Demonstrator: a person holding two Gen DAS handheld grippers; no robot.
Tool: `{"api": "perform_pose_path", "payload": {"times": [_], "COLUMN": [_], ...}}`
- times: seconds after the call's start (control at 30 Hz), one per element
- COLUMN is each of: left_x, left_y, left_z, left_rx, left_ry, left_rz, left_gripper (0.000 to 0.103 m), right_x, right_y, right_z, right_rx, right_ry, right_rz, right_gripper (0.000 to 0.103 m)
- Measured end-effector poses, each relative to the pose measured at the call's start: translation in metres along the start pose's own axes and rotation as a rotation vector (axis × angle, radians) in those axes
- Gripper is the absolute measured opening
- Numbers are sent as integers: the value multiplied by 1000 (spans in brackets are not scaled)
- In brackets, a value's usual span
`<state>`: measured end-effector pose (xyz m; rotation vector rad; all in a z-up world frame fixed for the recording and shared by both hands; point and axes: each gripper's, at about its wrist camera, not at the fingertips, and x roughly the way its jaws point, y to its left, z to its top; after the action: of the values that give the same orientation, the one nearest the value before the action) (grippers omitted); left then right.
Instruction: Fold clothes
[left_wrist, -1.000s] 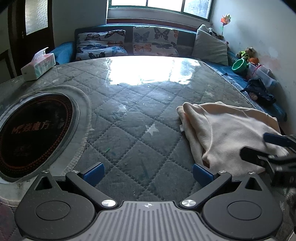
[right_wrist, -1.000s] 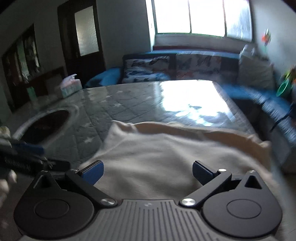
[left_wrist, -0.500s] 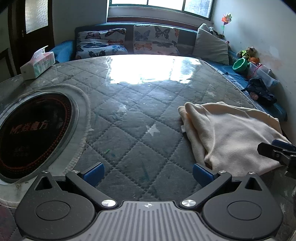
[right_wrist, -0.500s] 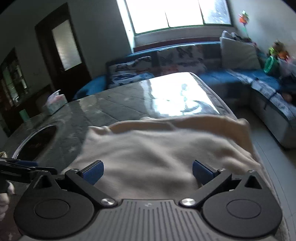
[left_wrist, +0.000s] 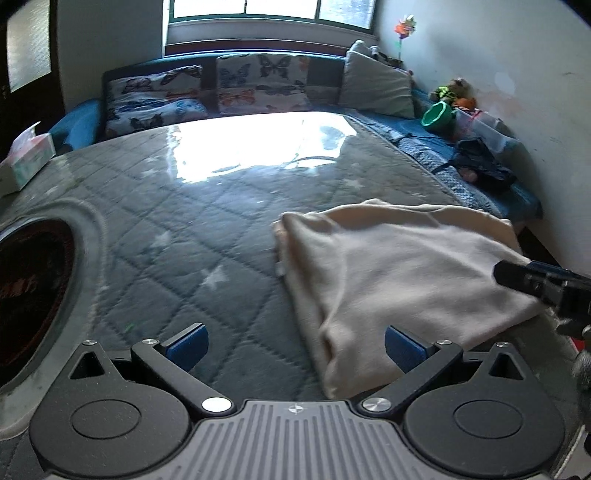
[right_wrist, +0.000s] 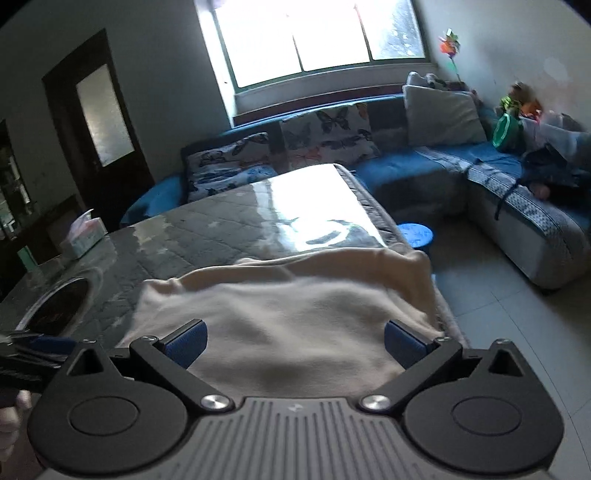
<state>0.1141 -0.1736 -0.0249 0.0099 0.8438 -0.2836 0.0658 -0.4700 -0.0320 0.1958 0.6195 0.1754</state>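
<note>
A cream garment (left_wrist: 399, 266) lies folded on the quilted grey table (left_wrist: 207, 221), at its right end. My left gripper (left_wrist: 295, 345) is open and empty, just short of the garment's near left corner. My right gripper (right_wrist: 295, 341) is open and empty, above the garment's (right_wrist: 280, 321) near edge. The right gripper also shows as a dark shape at the right edge of the left wrist view (left_wrist: 546, 284). The left gripper shows at the left edge of the right wrist view (right_wrist: 29, 354).
A round dark hotplate (left_wrist: 26, 291) is set into the table on the left. A tissue box (left_wrist: 26, 155) stands at the far left. A blue sofa with butterfly cushions (left_wrist: 258, 85) lines the far side and right wall. A blue stool (right_wrist: 417, 234) stands on the floor.
The right gripper has risen and turned right, so its view shows the floor and sofa. The left gripper has moved right, toward the garment. The garment has not moved.
</note>
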Motion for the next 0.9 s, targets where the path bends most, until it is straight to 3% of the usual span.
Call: {"api": "perform_pose_path", "payload": {"times": [0.2, 0.33, 0.5, 0.63, 0.77, 0.9], "left_x": [-4, 14, 12, 3, 12, 16], "left_y": [-6, -2, 17, 19, 16, 14], "left_z": [1, -4, -8, -2, 2, -1], "left_rx": [17, 45, -9, -35, -51, -38], "left_ry": [-29, 21, 28, 0, 17, 27], "left_rz": [-15, 33, 48, 14, -23, -9], "left_gripper": [103, 99, 97, 97, 85, 84], "right_x": [3, 10, 11, 9, 7, 0], "right_y": [16, 22, 28, 30, 34, 40], "right_z": [-9, -15, -18, -16, -17, -19], "right_rx": [-94, -136, -174, -184, -185, -211], "right_ry": [17, 40, 45, 29, 26, 24], "right_rz": [-39, -80, -103, -107, -93, -83], "right_gripper": [103, 103, 103, 103, 103, 103]}}
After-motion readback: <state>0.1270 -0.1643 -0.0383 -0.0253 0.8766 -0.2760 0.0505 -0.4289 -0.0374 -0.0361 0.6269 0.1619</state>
